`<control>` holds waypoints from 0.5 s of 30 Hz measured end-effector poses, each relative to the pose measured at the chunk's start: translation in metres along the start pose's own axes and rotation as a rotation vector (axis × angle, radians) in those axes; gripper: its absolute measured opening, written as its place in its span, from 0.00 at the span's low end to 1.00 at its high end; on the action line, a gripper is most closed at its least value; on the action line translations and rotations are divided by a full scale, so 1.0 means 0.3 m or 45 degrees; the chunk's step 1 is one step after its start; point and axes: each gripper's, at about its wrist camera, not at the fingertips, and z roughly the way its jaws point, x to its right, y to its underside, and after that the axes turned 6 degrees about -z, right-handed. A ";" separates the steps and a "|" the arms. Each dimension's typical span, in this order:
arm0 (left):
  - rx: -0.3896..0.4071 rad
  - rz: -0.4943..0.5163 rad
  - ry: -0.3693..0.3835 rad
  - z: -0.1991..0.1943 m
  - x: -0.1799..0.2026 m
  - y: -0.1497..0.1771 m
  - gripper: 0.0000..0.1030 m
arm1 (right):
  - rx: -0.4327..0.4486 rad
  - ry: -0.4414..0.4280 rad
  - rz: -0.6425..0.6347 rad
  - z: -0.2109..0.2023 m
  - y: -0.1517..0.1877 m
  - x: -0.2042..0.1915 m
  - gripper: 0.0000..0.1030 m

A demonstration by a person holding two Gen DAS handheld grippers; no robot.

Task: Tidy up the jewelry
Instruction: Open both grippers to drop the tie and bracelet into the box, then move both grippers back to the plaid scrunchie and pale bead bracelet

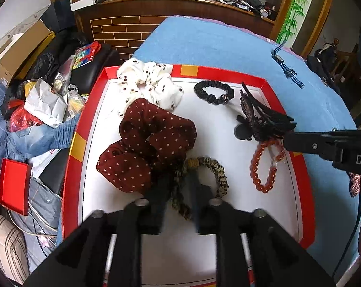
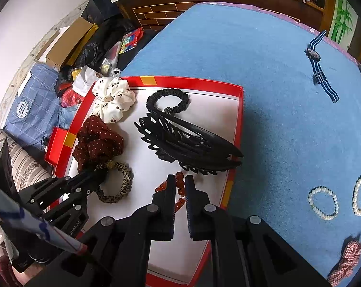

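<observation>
Step in hand, likely: grab orange bead bracelet [image 2: 178, 189] in red tray [image 2: 239, 124], at 5 o'clock corner. Go slow, pinch beads only, miss black hair claw [image 2: 192, 148] just beside.

Right gripper [image 2: 180, 186]: fingers spread a little, beads between, not squeezed.

Left gripper [image 1: 175, 191]: fingers spread, over leopard hair tie [image 1: 213, 169], holding nothing.

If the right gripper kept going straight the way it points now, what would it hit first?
Most likely the orange bead bracelet, which lies right between and just past the right gripper fingers. Beyond it sits the black hair claw in the red tray. Depth is hard to judge through the fisheye.
</observation>
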 end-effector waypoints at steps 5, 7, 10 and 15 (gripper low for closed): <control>0.016 -0.012 -0.001 -0.024 0.012 0.000 0.24 | 0.006 -0.013 -0.002 -0.026 0.009 0.004 0.10; 0.025 -0.016 0.005 -0.039 0.018 0.000 0.24 | 0.014 -0.012 -0.002 -0.041 0.013 0.003 0.10; 0.035 -0.015 0.017 -0.063 0.036 -0.003 0.24 | 0.019 -0.019 0.000 -0.069 0.023 0.003 0.11; 0.053 0.010 0.055 -0.103 0.095 -0.005 0.25 | 0.019 -0.029 0.014 -0.113 0.062 0.020 0.11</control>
